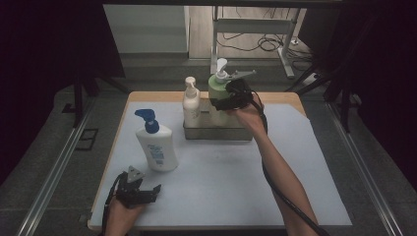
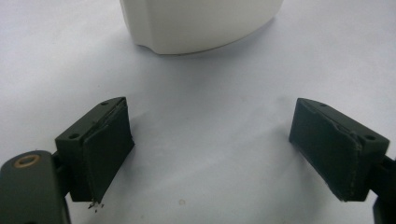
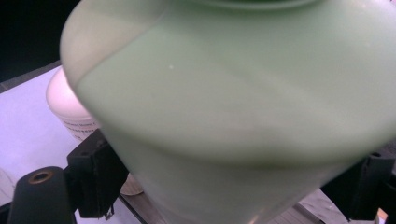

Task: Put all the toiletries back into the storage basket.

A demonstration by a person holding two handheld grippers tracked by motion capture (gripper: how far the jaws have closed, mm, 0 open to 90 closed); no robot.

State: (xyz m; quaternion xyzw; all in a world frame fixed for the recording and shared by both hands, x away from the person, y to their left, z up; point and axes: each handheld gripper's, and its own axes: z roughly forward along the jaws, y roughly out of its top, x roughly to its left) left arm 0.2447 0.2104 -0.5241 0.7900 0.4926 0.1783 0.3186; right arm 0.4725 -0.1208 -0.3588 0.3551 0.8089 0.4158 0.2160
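My right gripper (image 1: pixel 230 96) is clamped across the green pump bottle (image 3: pixel 233 116), held over the metal tray (image 1: pixel 216 133) beside the cream pump bottle (image 1: pixel 191 102). Risk: the smooth wall slips, or knocks that neighbour. Left gripper (image 2: pixel 210 149) rests on the table, jaws apart, nothing between them.

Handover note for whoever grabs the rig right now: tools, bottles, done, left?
Right tool: shut on the green pump bottle, held over the metal tray, beside the cream bottle standing in it.
Left tool: open, holding nothing, low over the mat facing the white bottle with blue pump.
Done: cream bottle in tray.
Left: probably seat the green bottle, release, then move the white one.
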